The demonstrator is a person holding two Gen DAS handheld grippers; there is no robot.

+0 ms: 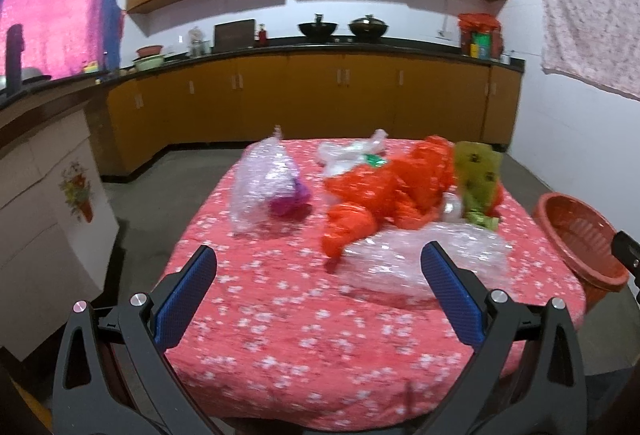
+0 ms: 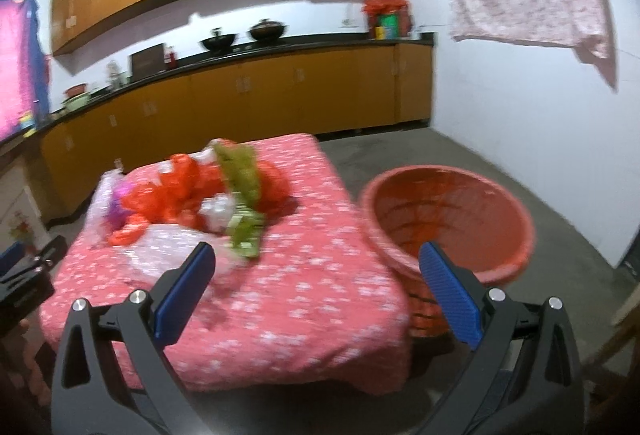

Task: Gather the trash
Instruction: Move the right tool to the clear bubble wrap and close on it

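Trash lies on a table under a pink flowered cloth: a clear bubble-wrap bag with a purple piece at the left, an orange plastic bag in the middle, a green wrapper at the right, and clear bubble wrap in front. My left gripper is open and empty, above the near part of the table. My right gripper is open and empty, over the table's right edge. The orange bag and green wrapper also show in the right wrist view.
A red plastic basket stands on the floor right of the table; it also shows in the left wrist view. Wooden cabinets and a black counter run along the back wall. A white cabinet stands at the left.
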